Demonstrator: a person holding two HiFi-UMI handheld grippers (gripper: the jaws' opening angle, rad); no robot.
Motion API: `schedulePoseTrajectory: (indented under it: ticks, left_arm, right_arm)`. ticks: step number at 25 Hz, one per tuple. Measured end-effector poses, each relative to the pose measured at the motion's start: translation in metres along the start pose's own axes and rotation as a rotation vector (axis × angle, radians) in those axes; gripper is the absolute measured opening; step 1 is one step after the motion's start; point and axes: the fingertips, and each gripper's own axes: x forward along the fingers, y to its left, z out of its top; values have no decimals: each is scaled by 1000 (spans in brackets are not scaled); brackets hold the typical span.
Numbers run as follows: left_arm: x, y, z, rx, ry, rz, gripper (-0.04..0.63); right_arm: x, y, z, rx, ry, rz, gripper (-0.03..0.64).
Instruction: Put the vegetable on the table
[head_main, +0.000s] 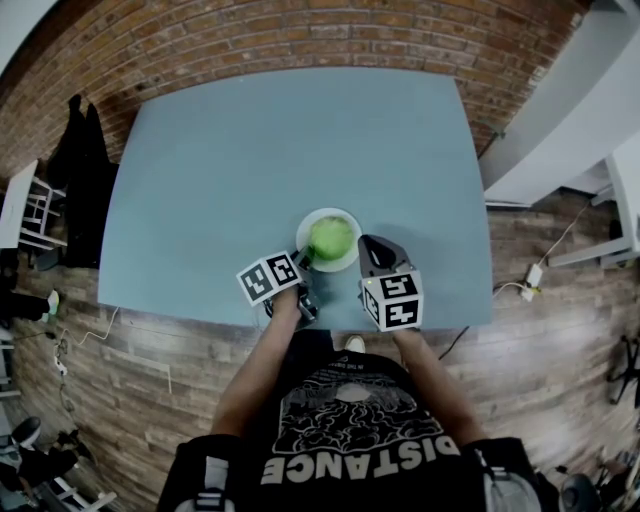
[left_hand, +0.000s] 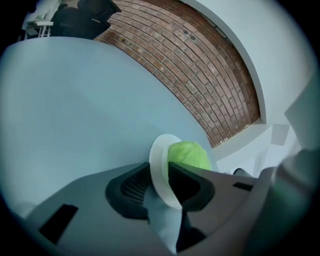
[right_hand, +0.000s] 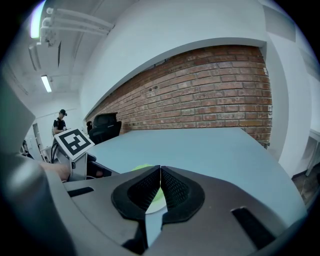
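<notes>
A round green vegetable (head_main: 331, 237) sits in a small white plate (head_main: 346, 263) near the front edge of the blue-grey table (head_main: 250, 170). My left gripper (head_main: 303, 263) is at the plate's near-left rim. In the left gripper view the plate (left_hand: 159, 152) rim stands between the pads with no gap showing, so the left gripper (left_hand: 160, 176) is shut on it, and the vegetable (left_hand: 190, 155) lies just beyond. My right gripper (head_main: 372, 250) rests just right of the plate. It (right_hand: 160, 172) is shut and empty, with a sliver of vegetable (right_hand: 141, 167) behind it.
The table's near edge (head_main: 300, 322) runs just behind both grippers, above a wooden floor with cables (head_main: 510, 285). A brick wall (head_main: 300, 40) is behind the table. A black chair (head_main: 85, 170) stands at the left, white furniture (head_main: 600, 130) at the right. A person (right_hand: 61, 120) stands far off.
</notes>
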Motion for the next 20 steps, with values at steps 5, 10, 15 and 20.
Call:
schedulePoseTrajectory:
  ticks: [5, 10, 15, 20]
  left_arm:
    - [-5, -2, 10, 98, -26, 75, 103]
    - [-16, -17, 30, 303, -120, 107, 103]
    - [-23, -34, 33, 393, -160, 50, 103]
    - [-37, -49, 33, 455, -209, -5, 103]
  right_arm:
    - [0, 0, 0, 3, 5, 0, 9]
    - [-1, 0, 0, 3, 4, 4, 9]
    - [-3, 3, 0, 4, 1, 14, 9]
    - [-7, 6, 2, 1, -11, 22, 9]
